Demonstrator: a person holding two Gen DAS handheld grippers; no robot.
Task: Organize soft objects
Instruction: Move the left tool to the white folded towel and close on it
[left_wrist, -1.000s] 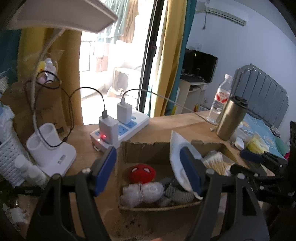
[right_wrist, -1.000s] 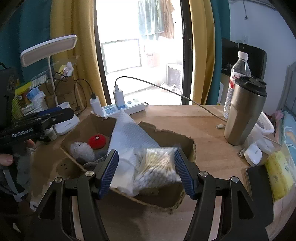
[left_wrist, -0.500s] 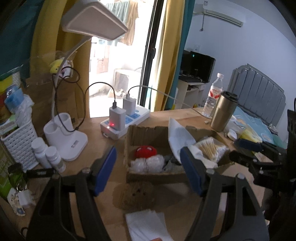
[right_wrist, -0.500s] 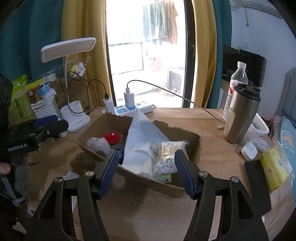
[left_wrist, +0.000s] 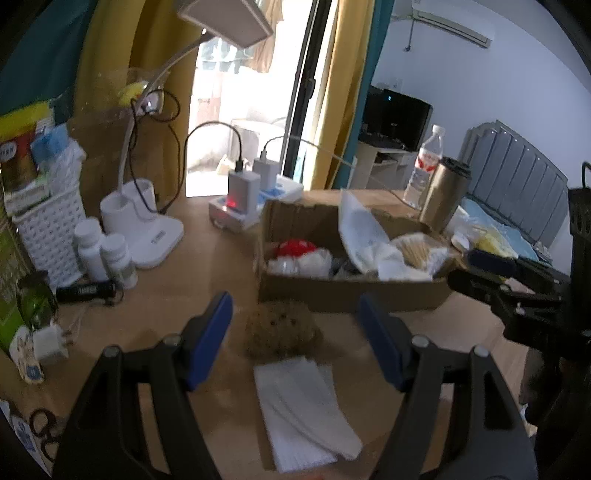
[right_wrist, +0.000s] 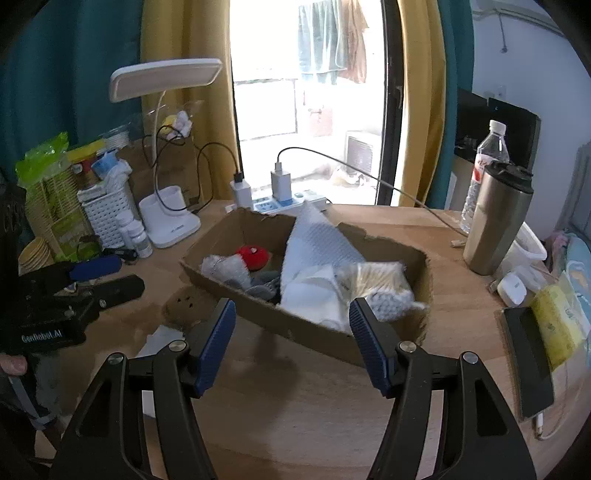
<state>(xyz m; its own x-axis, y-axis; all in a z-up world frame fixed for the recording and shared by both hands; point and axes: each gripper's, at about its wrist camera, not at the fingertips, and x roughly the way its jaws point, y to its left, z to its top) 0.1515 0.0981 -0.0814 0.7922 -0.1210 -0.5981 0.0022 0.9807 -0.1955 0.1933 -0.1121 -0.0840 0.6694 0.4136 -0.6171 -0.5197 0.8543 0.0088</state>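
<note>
Two soft things are lying outside the cardboard box (left_wrist: 347, 295) on the wooden surface (left_wrist: 207, 269): a brown plush toy (left_wrist: 281, 328) and a flat stack of white tissues (left_wrist: 301, 402). Both are sitting right between the blue pads of the left tongs (left_wrist: 295, 338), which are spread wide and gripping nothing. The plush is resting just in front of the box's near wall, and the tissues are lying just nearer the camera, their long axis running roughly away from the tongs, slightly slanted.

Right tongs (right_wrist: 291, 341) are likewise gaping and empty, hovering over the box's near edge, where a red plush (right_wrist: 253, 256), white padding (right_wrist: 317, 251) and a bag of cotton swabs (right_wrist: 376, 280) are already sitting. From that side the brown toy is showing off to the left, partly hidden behind the left finger.

Judging by this, the left tongs are the nearer ones: the toy is lying straight ahead and centred, so a short forward and downward reach looks enough before lifting it over the wall behind it.
</note>
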